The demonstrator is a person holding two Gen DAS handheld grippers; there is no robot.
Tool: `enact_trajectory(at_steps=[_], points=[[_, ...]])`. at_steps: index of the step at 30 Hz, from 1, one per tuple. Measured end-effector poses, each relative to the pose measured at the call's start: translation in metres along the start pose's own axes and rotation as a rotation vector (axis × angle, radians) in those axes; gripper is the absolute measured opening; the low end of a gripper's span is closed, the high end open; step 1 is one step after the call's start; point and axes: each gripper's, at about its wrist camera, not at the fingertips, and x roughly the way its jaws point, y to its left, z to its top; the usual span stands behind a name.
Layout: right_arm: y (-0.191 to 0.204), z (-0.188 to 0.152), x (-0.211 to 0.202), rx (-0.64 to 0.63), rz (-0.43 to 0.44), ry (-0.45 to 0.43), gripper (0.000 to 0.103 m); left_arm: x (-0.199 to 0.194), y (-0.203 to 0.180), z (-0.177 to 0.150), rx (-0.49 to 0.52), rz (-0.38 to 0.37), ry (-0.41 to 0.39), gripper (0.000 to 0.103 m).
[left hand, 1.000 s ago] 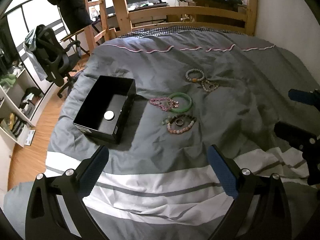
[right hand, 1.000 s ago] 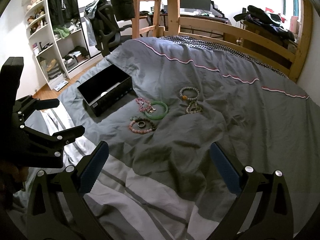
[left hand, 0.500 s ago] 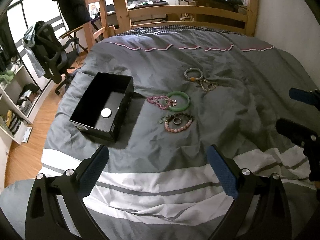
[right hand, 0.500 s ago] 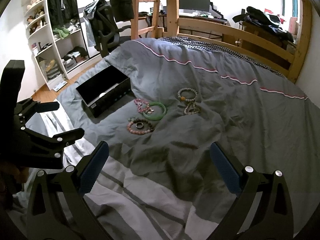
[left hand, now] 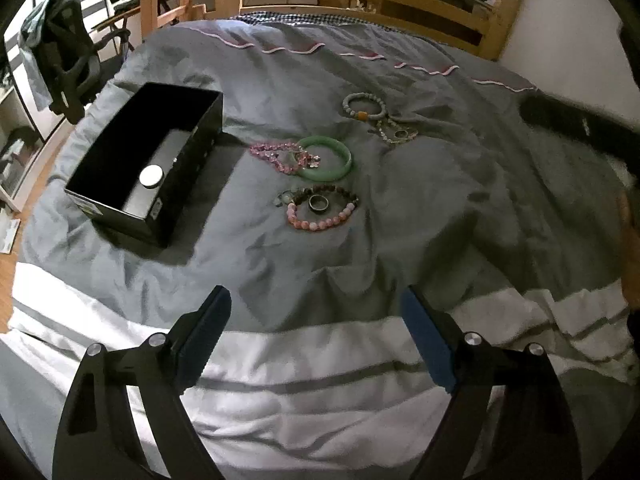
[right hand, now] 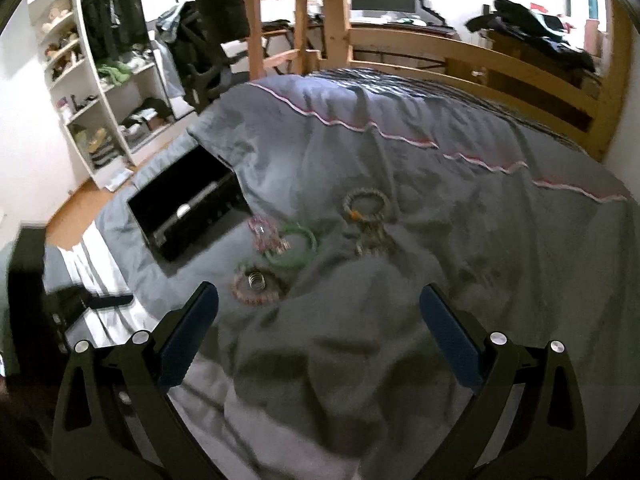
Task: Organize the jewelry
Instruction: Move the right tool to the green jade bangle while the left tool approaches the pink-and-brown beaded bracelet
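Near the bed's [left hand: 460, 208] centre, bracelets lie clustered: green bangle [left hand: 326, 159] touching pink beads [left hand: 280, 156], black box [left hand: 140, 160] toward the left edge. Left hand-held gripper [left hand: 316, 340] and right hand-held gripper [right hand: 320, 328]: both wide, empty. Risk: overlapping strands may snag and lift together. No legible writing.

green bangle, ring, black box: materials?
Green bangle: jade or glass, by its glossy translucent band; could be resin.
Ring: metal, by its dull grey sheen.
Black box: probably coated cardboard, with thin straight walls and a faint gloss.
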Motion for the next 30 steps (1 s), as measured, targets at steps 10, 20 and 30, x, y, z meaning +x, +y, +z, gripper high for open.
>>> enact_trajectory(at_steps=[10,20,30], points=[[0.008,0.027,0.085,-0.052,0.089,0.072,0.076,0.055,-0.002,0.028,-0.088,0.017,0.011,0.079],[0.003,0.014,0.161,-0.042,0.115,0.194,0.076,0.126,0.007,0.041,-0.228,0.042,0.1,0.077],[0.015,0.007,0.231,-0.059,0.026,0.329,0.043,0.133,0.01,0.042,-0.261,0.056,0.079,0.059]])
